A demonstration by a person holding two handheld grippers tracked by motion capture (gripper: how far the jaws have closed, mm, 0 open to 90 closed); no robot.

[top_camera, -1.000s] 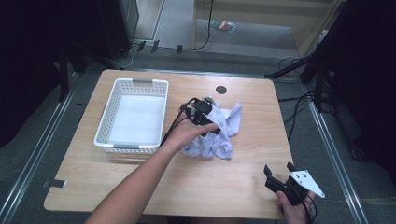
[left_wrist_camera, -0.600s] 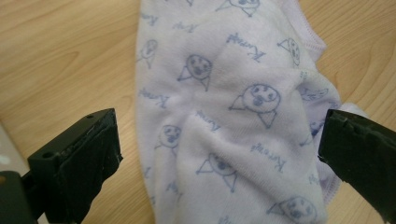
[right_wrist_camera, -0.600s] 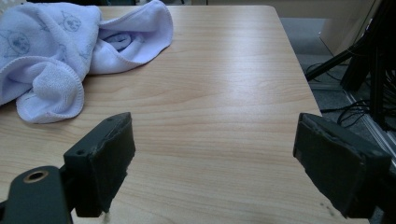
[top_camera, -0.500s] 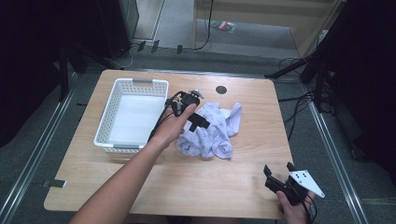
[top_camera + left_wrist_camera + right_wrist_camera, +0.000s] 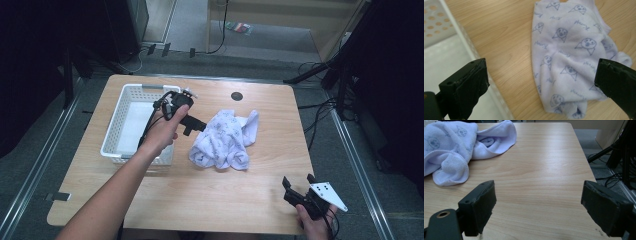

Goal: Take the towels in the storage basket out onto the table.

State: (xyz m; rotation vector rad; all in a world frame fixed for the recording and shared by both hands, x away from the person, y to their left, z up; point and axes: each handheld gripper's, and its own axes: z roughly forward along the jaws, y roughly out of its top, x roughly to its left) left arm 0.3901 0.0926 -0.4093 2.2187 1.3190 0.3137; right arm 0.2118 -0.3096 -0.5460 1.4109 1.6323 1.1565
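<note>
While my left gripper [image 5: 192, 124] is hovering wide open and empty, the towel [image 5: 225, 140] is lying just right of it; right gripper [image 5: 300, 192] is idling open, farther off.

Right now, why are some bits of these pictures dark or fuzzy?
High view: the table is brightly lit while the floor around it falls into deep shadow. Left gripper view: the towel and its printed faces look sharp, but the basket is washed out and the black jaws soft. Right gripper view: wood grain is clear, and the near jaws blur.
</note>
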